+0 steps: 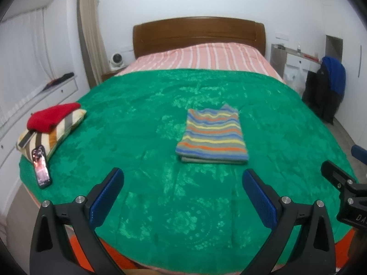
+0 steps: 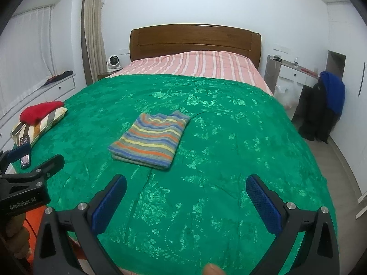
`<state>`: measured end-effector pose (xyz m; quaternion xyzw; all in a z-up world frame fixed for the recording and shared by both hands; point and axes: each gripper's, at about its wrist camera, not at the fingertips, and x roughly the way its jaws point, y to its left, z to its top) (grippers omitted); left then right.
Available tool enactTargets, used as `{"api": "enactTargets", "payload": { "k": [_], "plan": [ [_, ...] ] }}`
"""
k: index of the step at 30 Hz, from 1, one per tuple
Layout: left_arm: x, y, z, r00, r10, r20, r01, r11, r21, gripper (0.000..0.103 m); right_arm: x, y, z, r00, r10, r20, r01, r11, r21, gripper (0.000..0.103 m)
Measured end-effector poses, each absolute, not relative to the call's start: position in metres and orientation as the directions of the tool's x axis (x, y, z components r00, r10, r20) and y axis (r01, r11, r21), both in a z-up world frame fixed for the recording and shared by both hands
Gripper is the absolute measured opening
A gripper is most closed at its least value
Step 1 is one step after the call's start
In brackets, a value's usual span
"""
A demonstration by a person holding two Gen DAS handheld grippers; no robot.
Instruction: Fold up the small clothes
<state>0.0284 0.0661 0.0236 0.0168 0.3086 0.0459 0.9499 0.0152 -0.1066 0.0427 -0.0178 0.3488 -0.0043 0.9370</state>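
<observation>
A striped garment (image 1: pixel 212 135) lies folded in a neat rectangle in the middle of the green blanket (image 1: pixel 137 119); it also shows in the right wrist view (image 2: pixel 150 138). My left gripper (image 1: pixel 183 176) is open and empty, held back over the blanket near the bed's front edge, apart from the garment. My right gripper (image 2: pixel 187 183) is open and empty too, likewise short of the garment. A folded red garment (image 1: pixel 51 116) rests on a striped pillow (image 1: pixel 59 130) at the left edge.
A phone (image 1: pixel 41 167) lies on the blanket by the pillow. The wooden headboard (image 1: pixel 198 35) and pink striped sheet (image 1: pixel 201 57) are at the far end. A chair with dark and blue clothes (image 1: pixel 328 89) stands on the right. Drawers line the left wall.
</observation>
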Motion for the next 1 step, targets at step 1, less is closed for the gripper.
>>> {"api": "enactTargets", "payload": {
  "k": [1],
  "plan": [
    [0.0276, 0.0644, 0.0239, 0.810, 0.103, -0.578, -0.076, 0.995, 0.071, 0.103, 0.0156, -0.1069, 0.0423, 0.756, -0.019, -0.654, -0.004, 0.999, -0.034, 0.103]
  ]
}}
